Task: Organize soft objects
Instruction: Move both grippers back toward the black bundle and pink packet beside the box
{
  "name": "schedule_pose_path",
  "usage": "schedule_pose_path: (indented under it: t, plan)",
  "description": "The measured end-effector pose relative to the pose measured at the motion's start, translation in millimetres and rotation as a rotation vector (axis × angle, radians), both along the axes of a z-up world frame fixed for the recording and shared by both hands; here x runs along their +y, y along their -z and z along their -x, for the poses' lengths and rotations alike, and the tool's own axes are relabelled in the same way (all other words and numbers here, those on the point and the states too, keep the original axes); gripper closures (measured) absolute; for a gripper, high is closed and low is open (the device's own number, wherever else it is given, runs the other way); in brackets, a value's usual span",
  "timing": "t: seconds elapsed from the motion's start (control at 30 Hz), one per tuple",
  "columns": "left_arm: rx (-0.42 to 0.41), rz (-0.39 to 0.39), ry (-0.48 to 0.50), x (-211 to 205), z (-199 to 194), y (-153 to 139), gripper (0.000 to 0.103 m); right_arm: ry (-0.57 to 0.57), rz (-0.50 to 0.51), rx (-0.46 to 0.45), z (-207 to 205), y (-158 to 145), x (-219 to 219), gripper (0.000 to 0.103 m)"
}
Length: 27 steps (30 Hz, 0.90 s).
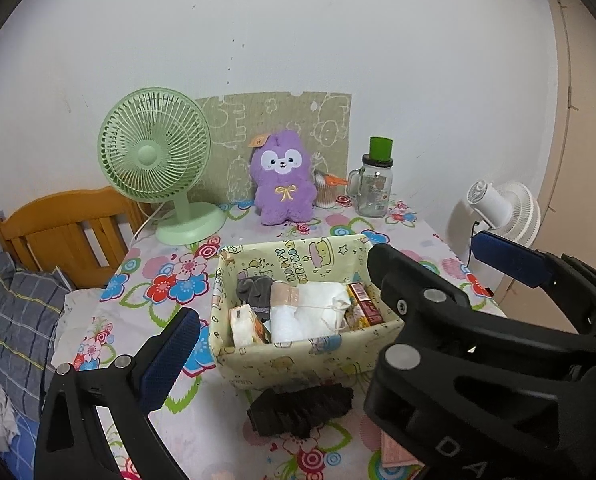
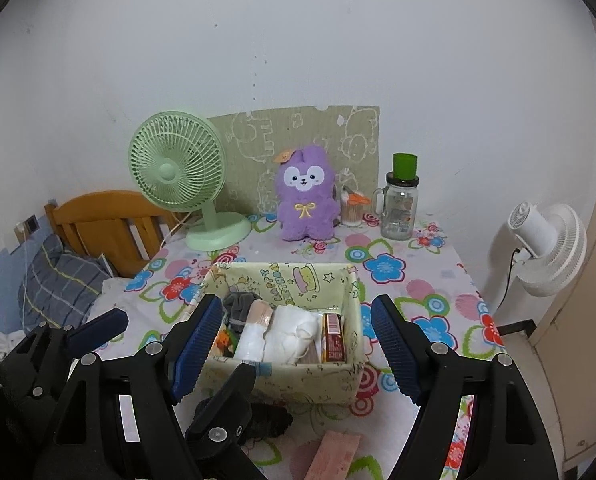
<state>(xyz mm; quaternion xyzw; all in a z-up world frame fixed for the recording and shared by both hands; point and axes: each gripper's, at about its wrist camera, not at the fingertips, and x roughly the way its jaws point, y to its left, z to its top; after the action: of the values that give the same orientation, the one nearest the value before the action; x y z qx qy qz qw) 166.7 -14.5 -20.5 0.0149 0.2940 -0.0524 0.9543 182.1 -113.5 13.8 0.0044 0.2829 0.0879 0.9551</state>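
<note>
Though well begun, not done yet. Already in the box [image 1: 337, 256], in the middle of the table [image 1: 417, 232]: grey sock [image 1: 254, 286], beige roll [image 1: 284, 294], white cloth [image 1: 309, 312], plus small packs [image 1: 367, 308] at the right side.

Not in yet: black cloth [image 1: 301, 408], lying on the table just near of the box, and a flat pink thing [image 2: 333, 456], maybe cloth, a bit nearer and to the right.

Purple bunny [image 1: 284, 178] sitting at the far side, between fan [image 1: 154, 156] and jar [image 1: 373, 188]; maybe at home there, hard to say.

Left gripper [image 1: 290, 352] spread wide, holding nothing, up by the near side of the box. Right gripper [image 2: 298, 340] spread wide too, empty, just beside the left one.

Left to do, most likely: black cloth into the box, then the pink thing.
</note>
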Motion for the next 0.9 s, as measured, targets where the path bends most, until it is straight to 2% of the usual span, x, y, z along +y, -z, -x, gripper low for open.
schedule_pose_path:
  t: [0.5,0.9]
  plan:
    - [-0.045,0.01,0.023,-9.8,50.0,0.0,0.0,0.022,0.0,-0.033,53.3,-5.0,-10.2,0.024]
    - [-0.019,0.046,-0.012,-0.7,63.9,33.2,0.0,0.028,0.007,-0.004,71.5,27.5,-11.5,0.024]
